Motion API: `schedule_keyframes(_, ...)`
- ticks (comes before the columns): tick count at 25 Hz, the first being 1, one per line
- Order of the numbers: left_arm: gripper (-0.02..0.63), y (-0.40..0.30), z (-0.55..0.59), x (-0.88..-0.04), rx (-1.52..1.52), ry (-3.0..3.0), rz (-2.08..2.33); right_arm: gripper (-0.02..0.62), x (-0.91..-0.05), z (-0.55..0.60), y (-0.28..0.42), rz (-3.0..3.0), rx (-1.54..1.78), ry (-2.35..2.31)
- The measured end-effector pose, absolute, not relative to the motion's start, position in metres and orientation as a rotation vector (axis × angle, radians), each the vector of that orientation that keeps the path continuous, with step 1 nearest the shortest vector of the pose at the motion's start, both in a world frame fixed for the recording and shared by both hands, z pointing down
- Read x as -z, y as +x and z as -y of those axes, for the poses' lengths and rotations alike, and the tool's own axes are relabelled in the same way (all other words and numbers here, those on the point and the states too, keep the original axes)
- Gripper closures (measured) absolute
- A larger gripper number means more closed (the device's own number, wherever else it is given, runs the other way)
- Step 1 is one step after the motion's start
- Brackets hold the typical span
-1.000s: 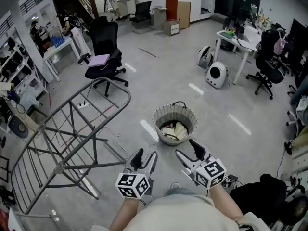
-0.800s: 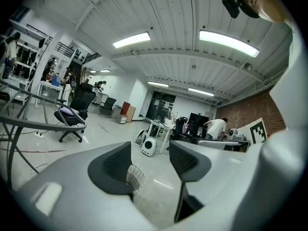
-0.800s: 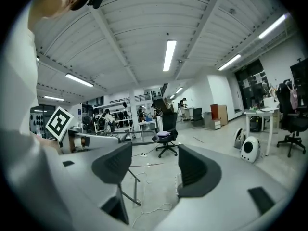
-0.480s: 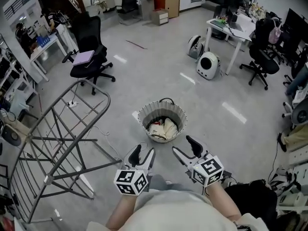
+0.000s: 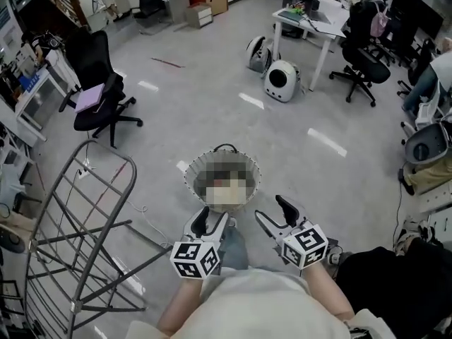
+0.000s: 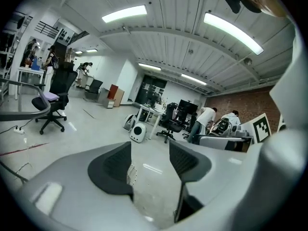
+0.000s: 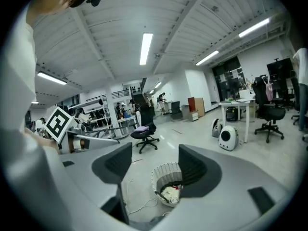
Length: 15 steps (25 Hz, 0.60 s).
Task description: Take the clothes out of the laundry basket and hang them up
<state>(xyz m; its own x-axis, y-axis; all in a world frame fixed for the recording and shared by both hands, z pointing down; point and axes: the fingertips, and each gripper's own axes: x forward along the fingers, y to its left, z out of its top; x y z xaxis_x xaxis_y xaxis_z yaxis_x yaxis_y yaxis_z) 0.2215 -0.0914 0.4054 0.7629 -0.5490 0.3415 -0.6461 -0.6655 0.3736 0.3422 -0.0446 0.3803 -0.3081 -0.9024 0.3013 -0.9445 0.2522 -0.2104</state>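
The white ribbed laundry basket [image 5: 189, 184] stands on the grey floor just ahead of both grippers. In the right gripper view the basket [image 7: 161, 174] shows pale clothes [image 7: 171, 193] inside, with a bit of red. My left gripper [image 5: 212, 221] hangs open and empty at the basket's near rim. My right gripper [image 5: 276, 213] is open and empty too, to the basket's right. The grey wire drying rack [image 5: 78, 239] stands unfolded at the left. In the left gripper view the open gripper [image 6: 150, 160] frames only floor, and in the right gripper view the open gripper [image 7: 154, 165] frames the basket.
A white cable [image 5: 145, 210] trails on the floor between rack and basket. A black office chair [image 5: 95, 97] stands back left, two white pet carriers [image 5: 281, 80] and a desk [image 5: 311, 23] behind. A black bag [image 5: 395, 274] lies at the lower right. People stand far off.
Both grippers have come forward and lower toward the basket, which now lies right in front of them. The rack has slid toward the left edge. Both grippers stay open.
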Motion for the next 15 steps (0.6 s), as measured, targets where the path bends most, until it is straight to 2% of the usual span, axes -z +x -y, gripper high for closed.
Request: schedule_keyframes(15, 0.364, 0.277, 0.246, -0.473, -0.383, 2.48, 0.629, 0.321, -0.433, 0.2, 0.358, 2.227, -0.685, 1.894)
